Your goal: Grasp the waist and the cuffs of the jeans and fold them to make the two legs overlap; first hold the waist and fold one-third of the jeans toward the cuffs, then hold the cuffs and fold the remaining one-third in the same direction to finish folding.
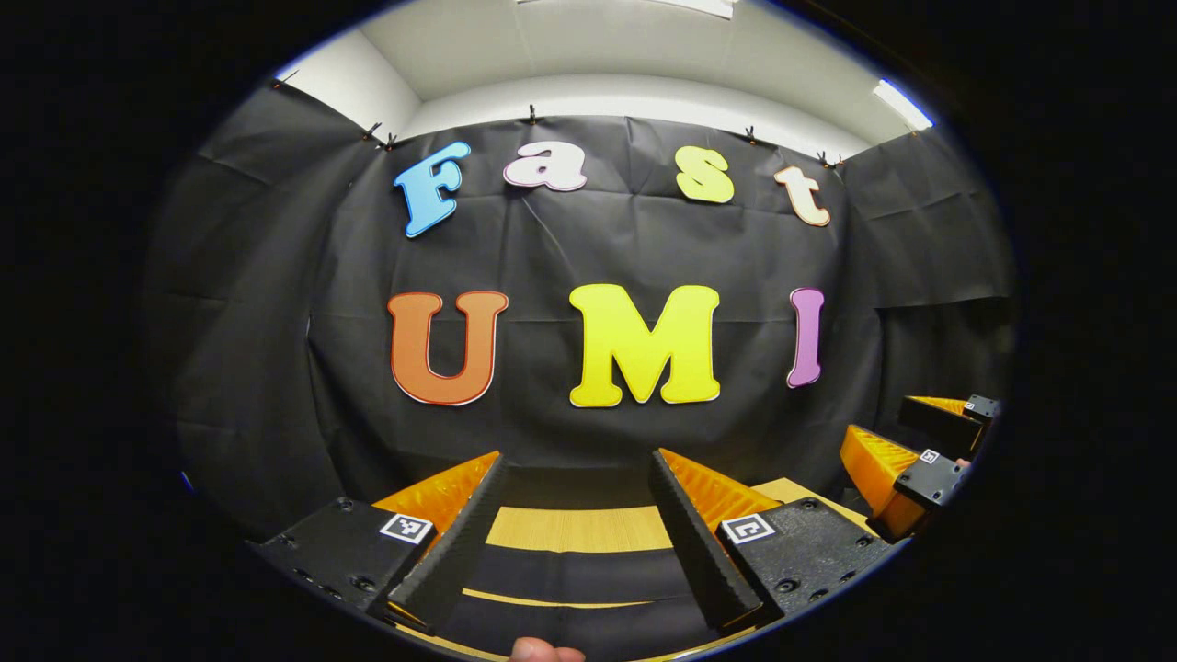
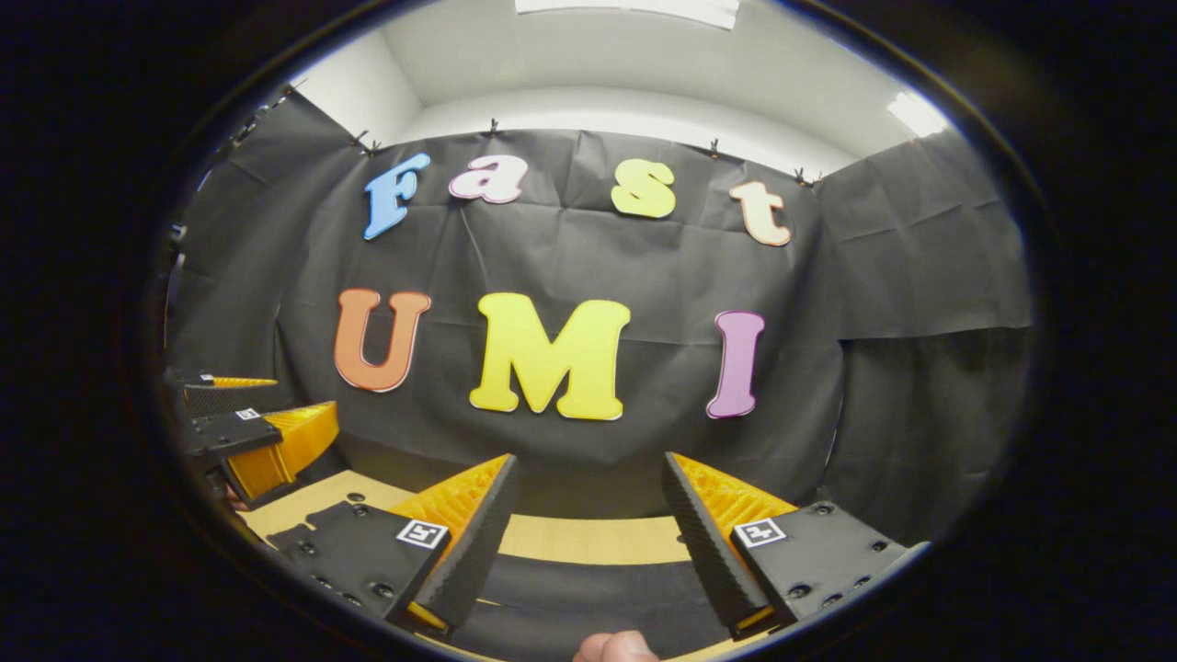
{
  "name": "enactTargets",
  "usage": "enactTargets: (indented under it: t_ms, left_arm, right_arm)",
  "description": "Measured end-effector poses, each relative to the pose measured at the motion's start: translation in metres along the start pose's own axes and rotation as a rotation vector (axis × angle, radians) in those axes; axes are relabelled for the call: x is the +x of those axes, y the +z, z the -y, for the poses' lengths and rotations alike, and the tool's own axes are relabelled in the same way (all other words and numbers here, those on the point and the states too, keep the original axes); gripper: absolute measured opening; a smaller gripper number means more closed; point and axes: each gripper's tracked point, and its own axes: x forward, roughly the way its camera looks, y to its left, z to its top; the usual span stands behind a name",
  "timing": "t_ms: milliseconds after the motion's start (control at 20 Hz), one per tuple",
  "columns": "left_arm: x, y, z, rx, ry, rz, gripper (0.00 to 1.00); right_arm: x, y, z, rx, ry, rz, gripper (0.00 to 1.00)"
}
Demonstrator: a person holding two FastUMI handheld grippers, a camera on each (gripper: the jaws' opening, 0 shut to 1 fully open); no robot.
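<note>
Holding both the left gripper and right gripper wide apart above the table, you risk missing the jeans' waist.

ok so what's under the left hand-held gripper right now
Below the open left hand-held gripper: a wooden table with dark material lying across it. Whether that is the jeans cannot be told; the fingers cover the sides.

Blk gripper bodies w/ screws, orange ribbed fingers, sq markers.
</note>
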Motion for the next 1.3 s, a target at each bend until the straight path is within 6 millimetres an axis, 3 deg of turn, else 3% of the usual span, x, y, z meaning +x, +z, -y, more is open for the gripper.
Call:
enactTargets:
  t_ms: [750, 1050, 1300]
  left_arm:
    - [0.005, 0.001, -0.003, 0.007, 0.024, 0.007, 0.98]
    - [0.012, -0.011, -0.009, 0.002, 0.018, 0.003, 1.00]
    - [0.026, -0.048, -0.041, -0.055, 0.065, -0.088, 0.98]
  right_arm:
    - [0.014, -0.010, 0.010, 0.023, -0.009, -0.008, 0.95]
    - [0.023, -0.020, 0.052, 0.033, -0.078, -0.043, 0.95]
    - [0.024, -0.059, 0.099, 0.053, -0.119, -0.143, 0.99]
